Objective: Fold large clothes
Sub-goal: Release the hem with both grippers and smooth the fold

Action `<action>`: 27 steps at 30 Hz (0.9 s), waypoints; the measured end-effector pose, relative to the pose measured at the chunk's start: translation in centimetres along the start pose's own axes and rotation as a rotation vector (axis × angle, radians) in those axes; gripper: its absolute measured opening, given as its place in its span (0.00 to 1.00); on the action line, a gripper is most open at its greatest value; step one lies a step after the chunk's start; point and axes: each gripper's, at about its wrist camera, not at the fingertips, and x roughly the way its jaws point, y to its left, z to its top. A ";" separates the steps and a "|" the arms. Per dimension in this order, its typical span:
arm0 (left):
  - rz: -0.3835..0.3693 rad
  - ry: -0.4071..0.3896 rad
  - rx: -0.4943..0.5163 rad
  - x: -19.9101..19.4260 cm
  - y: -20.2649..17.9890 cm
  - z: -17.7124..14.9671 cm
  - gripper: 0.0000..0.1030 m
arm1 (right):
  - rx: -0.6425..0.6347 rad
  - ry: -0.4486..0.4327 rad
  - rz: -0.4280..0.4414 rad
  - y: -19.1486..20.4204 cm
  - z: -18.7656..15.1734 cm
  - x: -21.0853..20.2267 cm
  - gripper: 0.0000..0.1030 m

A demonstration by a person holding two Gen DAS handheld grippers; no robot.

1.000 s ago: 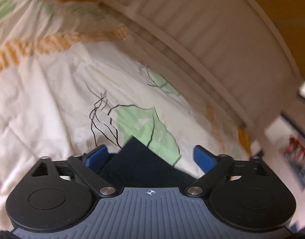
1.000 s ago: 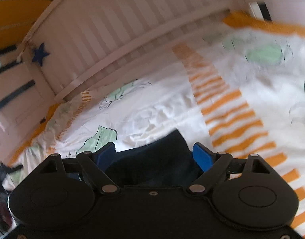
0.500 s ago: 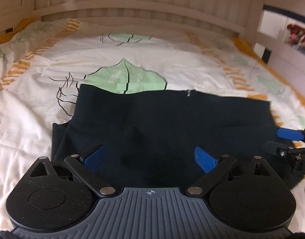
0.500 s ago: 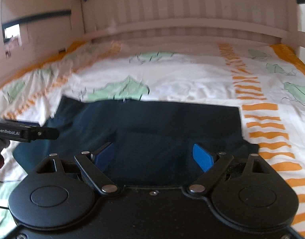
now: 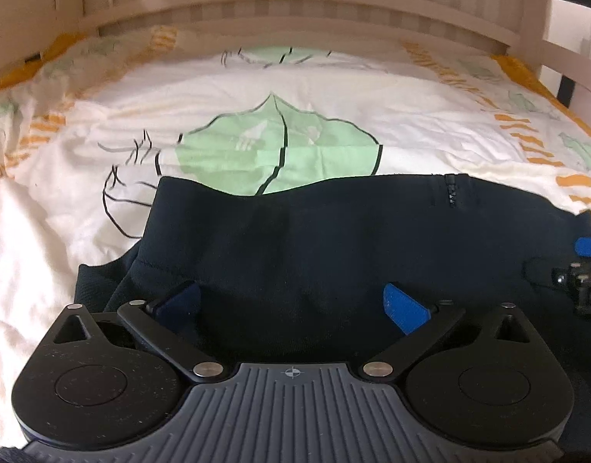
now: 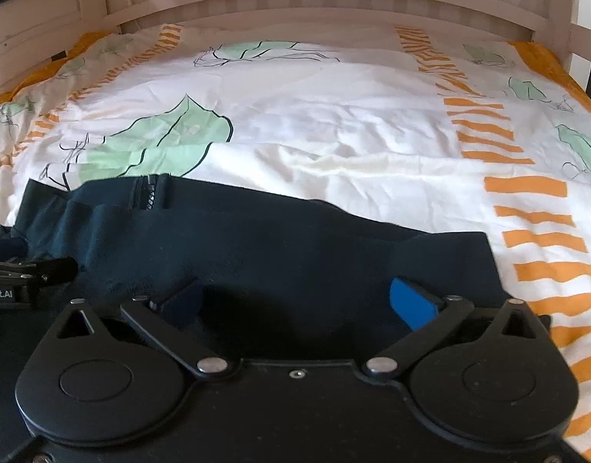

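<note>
A dark navy garment [image 5: 334,239] lies spread flat on the bed, its far edge showing a short zipper [image 5: 451,193]; it also shows in the right wrist view [image 6: 280,247]. My left gripper [image 5: 291,303] is open, its blue fingers wide apart low over the garment's near left part. My right gripper [image 6: 299,303] is open over the garment's near right part. Each gripper shows at the edge of the other's view: the right one [image 5: 588,270], the left one [image 6: 25,274].
The bed has a white duvet [image 6: 334,131] with green leaf prints and orange stripes. A slatted wooden headboard [image 5: 295,4] runs along the far side, with rails at both sides.
Both grippers swung from looking sideways at the bed rails to facing the headboard, then moved lower and closer over the garment, which lies spread on the duvet. Jaws stay open.
</note>
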 end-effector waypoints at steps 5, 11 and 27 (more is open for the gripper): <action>-0.010 -0.022 0.008 0.0 0.1 -0.2 1.00 | 0.011 -0.048 0.028 -0.4 -0.7 -0.1 1.00; -0.029 -0.015 0.020 0.1 0.2 -0.2 1.00 | 0.001 -0.030 0.013 0.0 -0.1 0.2 1.00; 0.013 -0.008 -0.005 -3.5 1.0 0.3 0.93 | -0.018 -0.075 -0.037 -0.1 -0.3 -3.2 0.99</action>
